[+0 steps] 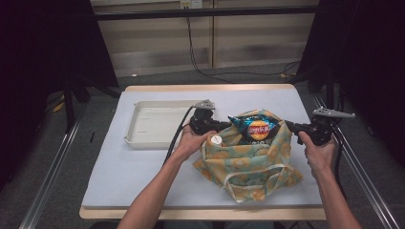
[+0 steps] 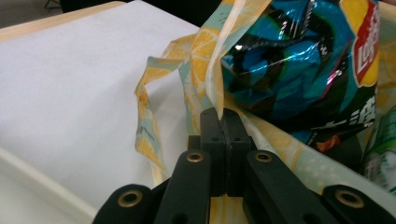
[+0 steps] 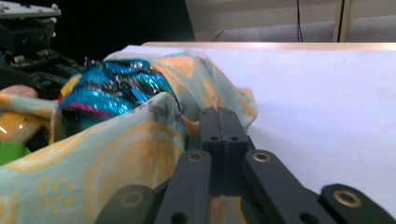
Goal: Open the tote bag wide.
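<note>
Plainly, the weak point is the cloth itself. The left tool (image 2: 224,121) has its jaws pressed together on a thin fold of the fabric bag (image 1: 248,164) at the mouth's left edge, and the right tool (image 3: 223,122) is clamped the same way on the opposite edge. Each bite takes only a narrow pinch of fabric, so a pull outward or upward could let the hem slide free, and the mouth would fall slack on that side. If the two tools lift unevenly, I judge the load could tip: the chip packet (image 1: 256,128) stands tall out of the opening and sits high, so it might topple over the rim onto the bench (image 1: 143,167). A bottle (image 1: 216,140) with a white cap lies at the left of the mouth, close by the left hand (image 1: 193,140), and could roll out too.

The bag rests on the white bench cover, right of centre, just beside the empty white tray (image 1: 157,125). It is a soft, pale green cloth printed with orange and lemon slices, crumpled, with a loop handle lying at its near end. The packet is glossy blue foil, creased, with a red and yellow logo.
</note>
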### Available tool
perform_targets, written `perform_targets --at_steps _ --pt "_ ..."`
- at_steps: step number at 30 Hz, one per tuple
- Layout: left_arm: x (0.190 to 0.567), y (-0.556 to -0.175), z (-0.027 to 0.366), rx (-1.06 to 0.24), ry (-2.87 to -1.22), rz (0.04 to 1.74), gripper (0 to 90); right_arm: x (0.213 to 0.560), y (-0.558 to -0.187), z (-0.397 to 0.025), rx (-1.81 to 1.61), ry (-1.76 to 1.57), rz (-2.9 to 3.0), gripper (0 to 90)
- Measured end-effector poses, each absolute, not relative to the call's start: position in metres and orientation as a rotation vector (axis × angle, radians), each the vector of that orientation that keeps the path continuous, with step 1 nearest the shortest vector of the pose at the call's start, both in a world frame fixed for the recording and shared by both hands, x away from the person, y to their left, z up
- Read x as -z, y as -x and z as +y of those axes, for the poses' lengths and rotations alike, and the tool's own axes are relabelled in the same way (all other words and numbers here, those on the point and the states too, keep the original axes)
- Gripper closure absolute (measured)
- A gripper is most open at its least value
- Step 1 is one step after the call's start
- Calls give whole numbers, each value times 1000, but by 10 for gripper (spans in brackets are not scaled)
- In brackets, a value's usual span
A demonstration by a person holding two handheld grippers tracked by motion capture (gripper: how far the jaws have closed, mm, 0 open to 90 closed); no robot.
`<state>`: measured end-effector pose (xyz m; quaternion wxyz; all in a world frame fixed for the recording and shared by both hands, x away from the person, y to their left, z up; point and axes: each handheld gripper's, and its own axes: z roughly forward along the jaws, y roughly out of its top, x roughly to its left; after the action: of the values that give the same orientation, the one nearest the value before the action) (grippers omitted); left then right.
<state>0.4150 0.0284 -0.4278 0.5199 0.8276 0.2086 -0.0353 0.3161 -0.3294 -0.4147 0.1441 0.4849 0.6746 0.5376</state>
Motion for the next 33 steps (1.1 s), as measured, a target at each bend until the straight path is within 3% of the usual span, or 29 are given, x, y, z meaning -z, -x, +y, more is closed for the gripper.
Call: perform_targets --at_steps 27,30,33 --pt "452 -415 27 110 -2031 560 889 455 -316 -325 -1390 -1434 2069 900" --pt "448 -416 33 92 -2014 573 818 449 -313 -331 -1488 -1427 2015 881" --pt "443 -414 39 69 -1989 586 711 443 -310 -335 -1523 -1419 1976 760"
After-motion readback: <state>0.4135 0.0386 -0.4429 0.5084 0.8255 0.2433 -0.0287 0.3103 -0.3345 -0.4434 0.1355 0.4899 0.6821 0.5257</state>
